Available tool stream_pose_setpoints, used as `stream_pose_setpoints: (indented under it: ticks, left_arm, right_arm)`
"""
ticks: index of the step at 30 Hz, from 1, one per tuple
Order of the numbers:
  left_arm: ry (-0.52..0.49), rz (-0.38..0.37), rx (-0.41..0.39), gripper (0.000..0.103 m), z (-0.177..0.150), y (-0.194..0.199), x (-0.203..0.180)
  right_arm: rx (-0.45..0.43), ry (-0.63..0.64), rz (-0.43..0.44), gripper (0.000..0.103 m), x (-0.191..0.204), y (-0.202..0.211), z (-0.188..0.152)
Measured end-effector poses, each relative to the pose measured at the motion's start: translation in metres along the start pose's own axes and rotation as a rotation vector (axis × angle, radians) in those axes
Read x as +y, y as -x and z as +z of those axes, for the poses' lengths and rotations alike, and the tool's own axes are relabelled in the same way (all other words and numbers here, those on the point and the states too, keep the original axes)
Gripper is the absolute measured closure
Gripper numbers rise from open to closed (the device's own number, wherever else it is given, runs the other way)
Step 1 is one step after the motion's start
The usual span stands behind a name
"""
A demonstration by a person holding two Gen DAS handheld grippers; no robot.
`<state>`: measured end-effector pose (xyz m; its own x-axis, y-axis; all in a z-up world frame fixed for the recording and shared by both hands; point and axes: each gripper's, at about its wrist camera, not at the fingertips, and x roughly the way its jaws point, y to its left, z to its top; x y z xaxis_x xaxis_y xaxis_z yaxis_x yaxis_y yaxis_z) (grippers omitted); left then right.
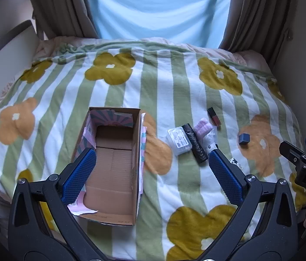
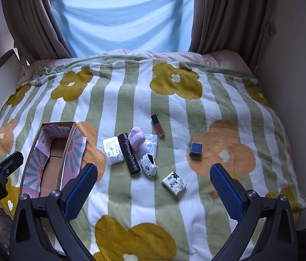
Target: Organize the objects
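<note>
Two grippers, left gripper (image 1: 150, 169) and right gripper (image 2: 154, 190), hover with jaws spread wide, holding nothing. The cardboard box (image 2: 53, 158) lies near the blanket's (image 2: 131, 100) left edge; black roll (image 2: 129, 153), lipstick (image 2: 157, 125) and blue cube (image 2: 195, 149) lie right of it, bare blanket beyond

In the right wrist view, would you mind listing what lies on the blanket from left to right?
Cardboard box → white plastic case → black roll → tissue pack → blue cube. The socks and the lip gloss sit between the roll and the cube, overlapping the pack's span, so I leave them out.
</note>
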<state>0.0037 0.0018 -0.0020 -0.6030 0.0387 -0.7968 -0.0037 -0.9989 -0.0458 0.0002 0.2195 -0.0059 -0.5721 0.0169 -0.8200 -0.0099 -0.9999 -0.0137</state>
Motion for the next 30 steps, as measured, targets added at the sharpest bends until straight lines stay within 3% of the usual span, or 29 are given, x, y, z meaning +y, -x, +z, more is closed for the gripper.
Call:
stream_pose_setpoints:
  ticks: [30]
  left_arm:
    - [0.019, -0.001, 0.046, 0.0, -0.004, -0.01, 0.011]
  right_arm:
    - [0.003, 0.029, 0.006, 0.0, 0.015, 0.0, -0.002]
